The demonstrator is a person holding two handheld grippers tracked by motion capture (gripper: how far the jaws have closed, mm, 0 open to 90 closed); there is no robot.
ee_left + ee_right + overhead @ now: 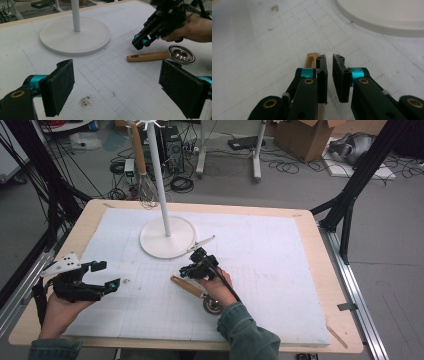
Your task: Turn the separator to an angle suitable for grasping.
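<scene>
A small metal scoop with a wooden handle [187,286] lies on the white mat, its bowl [212,306] toward the front. In the left gripper view the handle [147,56] and shiny bowl [181,53] lie flat. My right gripper [189,269] hovers just above the handle's far end, pointing down and left. Its jaws stand a narrow gap apart with nothing between them [329,60]; the handle's slotted tip [311,58] shows beside the left jaw. My left gripper [109,274] rests wide open and empty at the mat's left [117,87].
A white stand with a round base [167,237] rises behind the scoop; a whisk [145,190] hangs from its top. A thin metal utensil [202,242] lies against the base's right edge. The gridded white mat [280,270] covers most of the wooden table.
</scene>
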